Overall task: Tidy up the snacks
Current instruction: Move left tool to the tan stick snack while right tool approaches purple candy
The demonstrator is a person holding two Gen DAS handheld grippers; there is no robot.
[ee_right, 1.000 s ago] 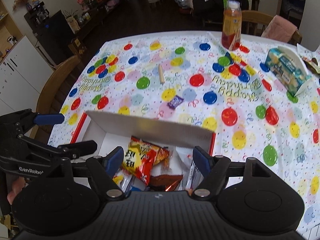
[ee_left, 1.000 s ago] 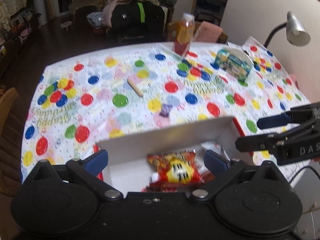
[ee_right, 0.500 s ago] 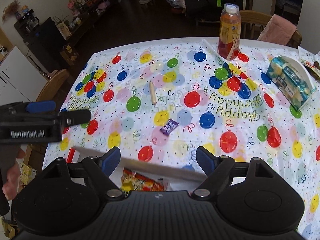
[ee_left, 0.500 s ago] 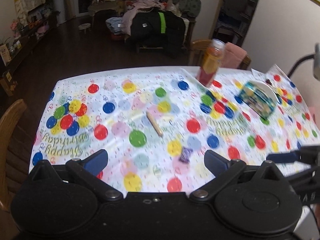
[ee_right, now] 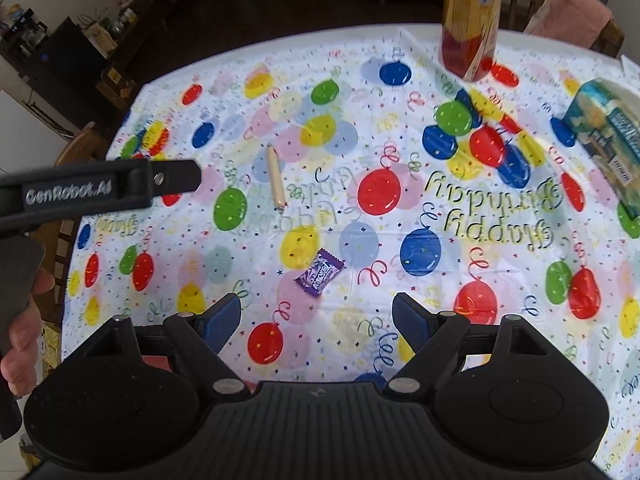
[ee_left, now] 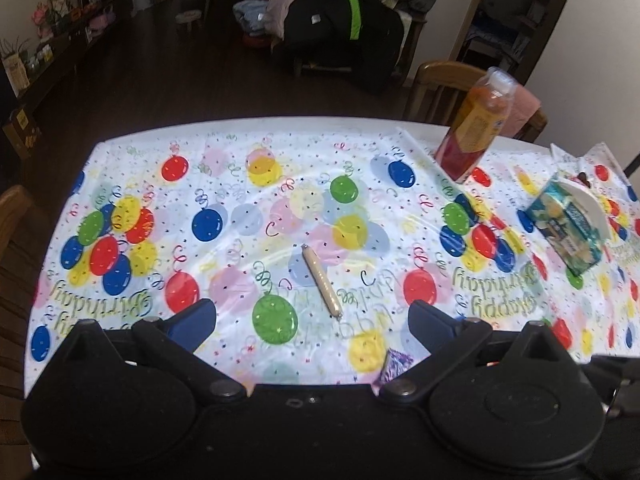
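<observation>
Both grippers hover above the balloon-print tablecloth [ee_right: 400,152], each with jaws spread wide and nothing between them.

Right gripper [ee_right: 316,316]: purple candy wrapper [ee_right: 319,273] lies straight ahead, just beyond the fingertips and almost centred in the gap. Its long axis runs diagonally, near-left end to far-right end, so the jaws would need a slight twist to close across the short side. This is the nearer tool for that piece, I judge.

Left gripper [ee_left: 312,316]: thin tan snack stick [ee_left: 321,281] lies ahead, just right of the gap's centre. Long axis points mostly away from the tool, far end leaning left; jaws already straddle it crosswise. The same purple wrapper shows at this tool's near right, half hidden under the right finger linkage. From the right wrist view the left tool reaches in from the left, its tip near the stick and short of it.

Likely split: left takes the stick, right takes the candy.

Containers: no snack box is in view now, so its contents cannot be read. An upright orange drink bottle [ee_right: 470,20] stands far ahead-right of both tools; a teal printed package [ee_left: 566,230] lies well off to the right. Neither is close to the jaws.
</observation>
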